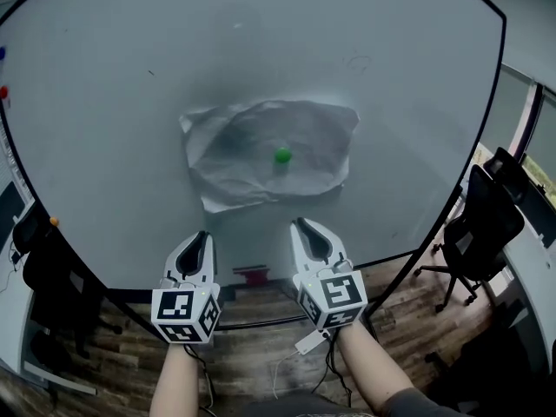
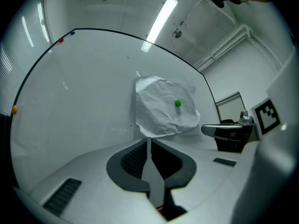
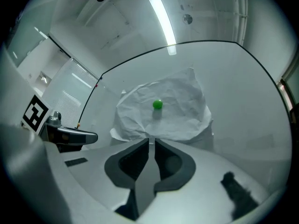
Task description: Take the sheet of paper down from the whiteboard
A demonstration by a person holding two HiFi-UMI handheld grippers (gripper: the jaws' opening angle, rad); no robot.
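A crumpled white sheet of paper (image 1: 261,159) hangs on the whiteboard (image 1: 122,102), pinned near its middle by a round green magnet (image 1: 282,155). My left gripper (image 1: 202,235) and right gripper (image 1: 300,223) are held side by side just below the sheet, pointing at the board, apart from the paper. Each is shut with nothing between its jaws. In the left gripper view the paper (image 2: 163,108) and magnet (image 2: 177,103) lie ahead of the gripper (image 2: 148,141), up and to the right. In the right gripper view the paper (image 3: 163,108) sits straight ahead of the gripper (image 3: 152,141), magnet (image 3: 157,104) just above it.
Small red (image 1: 3,92), blue (image 1: 2,53) and orange (image 1: 54,221) magnets sit at the board's left edge. A red object (image 1: 252,274) lies below the board's bottom edge. Black office chairs stand at right (image 1: 486,215) and left (image 1: 43,268) on the wooden floor.
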